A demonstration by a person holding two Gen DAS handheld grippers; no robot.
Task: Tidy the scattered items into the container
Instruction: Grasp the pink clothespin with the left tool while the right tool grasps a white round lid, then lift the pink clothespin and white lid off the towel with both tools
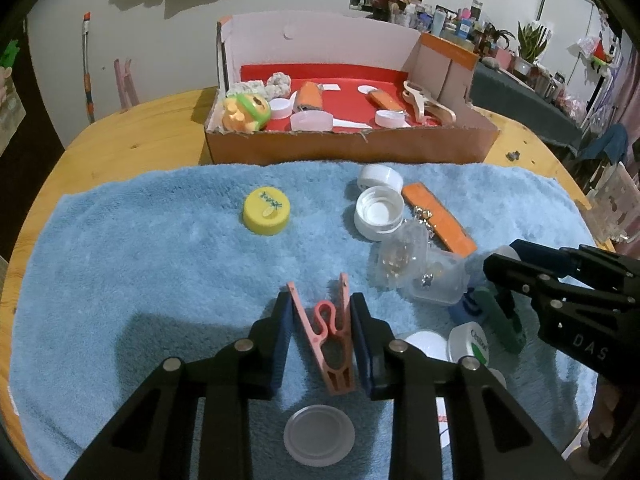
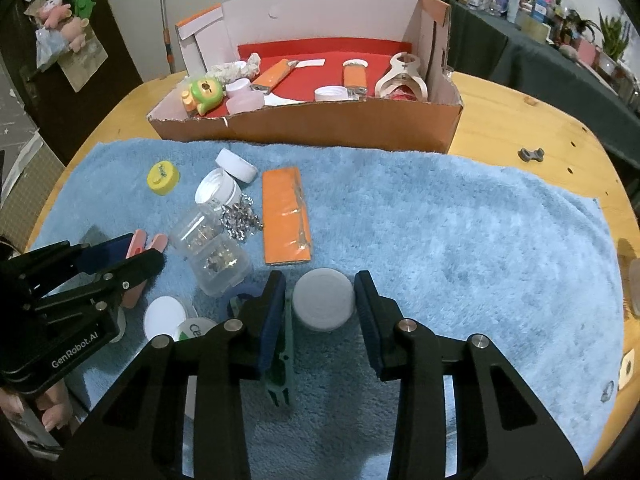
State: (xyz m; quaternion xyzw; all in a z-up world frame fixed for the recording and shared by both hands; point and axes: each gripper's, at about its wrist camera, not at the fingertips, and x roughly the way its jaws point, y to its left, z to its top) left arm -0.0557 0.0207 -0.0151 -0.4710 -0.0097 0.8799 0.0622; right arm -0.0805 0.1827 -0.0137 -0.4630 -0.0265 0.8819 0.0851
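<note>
Nearest the lens in the left wrist view, a translucent round lid lies flat on the blue towel at the bottom centre, just below the left claw, whose 2 pads pinch a pink clothes peg; the peg's long axis runs up the frame, its spread legs pointing away towards the cardboard box at upper centre. In the right wrist view the right claw is pressed onto a white round jar together with a green clothes peg, which lies along the left pad, its long axis up-and-down in the frame. Left of the pink peg the towel is bare except for a yellow cap; the right half of the towel in the right wrist view is open as far as its edge. Clutter sits between the 2 claws: clear plastic cases, an orange packet lying lengthwise up the frame, and white caps. The towel covers most of a round wooden worktop, whose rim curves at both sides. The box stands at the towel's far edge, front wall low, back flap upright. Beyond are a white wall and a crowded shelf at upper right.
</note>
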